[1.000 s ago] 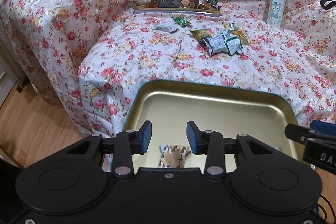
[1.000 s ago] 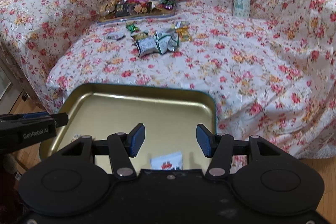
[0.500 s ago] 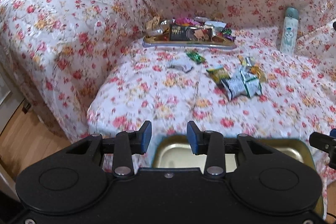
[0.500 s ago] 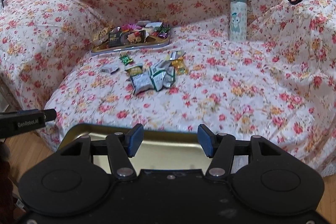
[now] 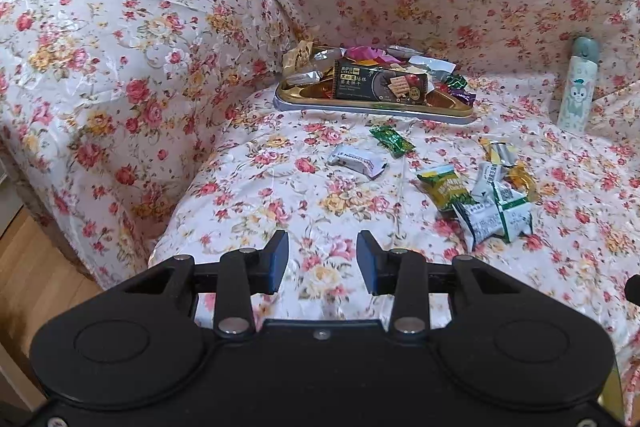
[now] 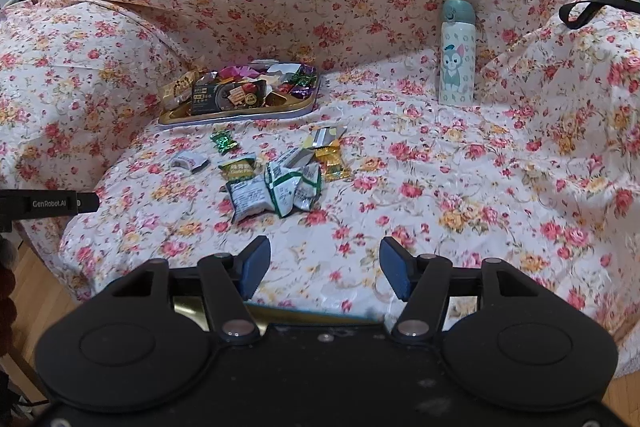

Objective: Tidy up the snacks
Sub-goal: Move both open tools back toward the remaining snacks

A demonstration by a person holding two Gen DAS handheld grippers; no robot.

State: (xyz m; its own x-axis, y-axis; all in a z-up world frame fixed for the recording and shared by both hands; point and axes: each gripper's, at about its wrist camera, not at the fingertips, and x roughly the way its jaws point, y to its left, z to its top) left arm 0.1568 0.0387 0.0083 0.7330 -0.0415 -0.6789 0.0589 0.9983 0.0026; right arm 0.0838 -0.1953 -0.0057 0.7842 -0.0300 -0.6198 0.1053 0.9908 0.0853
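Loose snack packets [image 6: 276, 183] lie scattered on the floral-covered sofa seat [image 6: 440, 187], just in front of a snack-filled tray [image 6: 240, 115]. A bottle [image 6: 457, 53] stands upright well right of the tray. Left tongs [image 5: 322, 265]: apart, empty. Right tongs [image 6: 325, 267]: apart, just been opening, empty.

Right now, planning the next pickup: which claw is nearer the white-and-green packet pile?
Probably the right. The right claw sits just below the white-and-green packet pile; from the left claw the pile lies well off to the right.
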